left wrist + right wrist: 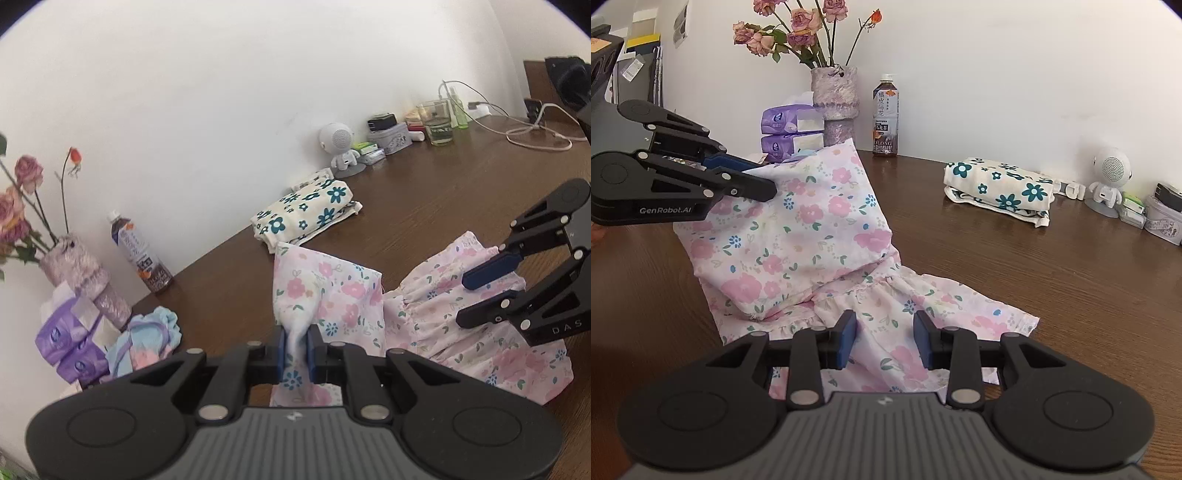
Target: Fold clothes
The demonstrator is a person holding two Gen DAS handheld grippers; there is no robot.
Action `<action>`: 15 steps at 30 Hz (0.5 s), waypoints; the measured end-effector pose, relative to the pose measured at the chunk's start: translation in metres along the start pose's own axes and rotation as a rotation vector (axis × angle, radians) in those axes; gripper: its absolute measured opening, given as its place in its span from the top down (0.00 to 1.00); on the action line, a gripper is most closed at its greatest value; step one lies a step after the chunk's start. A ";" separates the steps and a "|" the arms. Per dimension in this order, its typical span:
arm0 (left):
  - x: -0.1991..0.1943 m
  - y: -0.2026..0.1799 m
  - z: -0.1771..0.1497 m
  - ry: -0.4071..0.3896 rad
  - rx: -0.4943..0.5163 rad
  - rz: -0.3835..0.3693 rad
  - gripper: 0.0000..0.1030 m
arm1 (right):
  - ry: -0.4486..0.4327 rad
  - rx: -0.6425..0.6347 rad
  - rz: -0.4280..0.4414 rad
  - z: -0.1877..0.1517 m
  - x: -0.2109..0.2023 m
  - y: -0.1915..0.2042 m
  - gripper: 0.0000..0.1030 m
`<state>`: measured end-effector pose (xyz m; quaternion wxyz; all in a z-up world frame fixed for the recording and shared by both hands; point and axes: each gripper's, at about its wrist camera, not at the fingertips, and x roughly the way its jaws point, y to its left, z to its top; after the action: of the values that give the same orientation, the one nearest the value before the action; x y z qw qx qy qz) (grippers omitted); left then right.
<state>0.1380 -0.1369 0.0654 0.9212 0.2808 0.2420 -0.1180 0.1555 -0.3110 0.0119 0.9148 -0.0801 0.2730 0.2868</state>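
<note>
In the left wrist view, the left tongs (295,347) sit at the bottom centre of the frame, clamped tight on a bunched edge of the pink flowered dress (343,295), which rises from between the blue pads (281,350). The rest of the dress spreads to the lower right over the brown tabletop (443,192). At the right edge the right tongs (465,299) hang over the ruffled part with the jaws apart, nothing between them.

In the right wrist view, the right tongs (884,341) at the bottom centre are spread wide above the dress hem. Past them, left of centre, one part of the dress is lifted up off the tabletop, pinched at its top corner by the left tongs (764,181) coming in from the left edge.

Farther back, right of centre, a folded cream cloth with blue flowers (997,192) lies on the tabletop, well apart from the dress. Against the wall at upper centre stand a vase of dried roses (834,92), purple tissue packs (792,134) and a drink bottle (885,118). A small white robot figure (1108,181) stands at the far right.
</note>
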 end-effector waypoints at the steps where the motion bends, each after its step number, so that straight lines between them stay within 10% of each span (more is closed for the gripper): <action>1: 0.000 -0.008 0.002 -0.006 0.039 0.012 0.89 | -0.003 -0.004 -0.003 -0.002 -0.003 -0.002 0.68; 15: -0.007 -0.078 0.025 -0.059 0.252 0.006 0.89 | 0.036 0.046 0.014 -0.012 0.004 -0.013 0.71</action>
<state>0.1138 -0.2141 0.0508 0.8857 0.3912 0.1975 -0.1530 0.1602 -0.3233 -0.0005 0.9092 -0.0624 0.2963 0.2856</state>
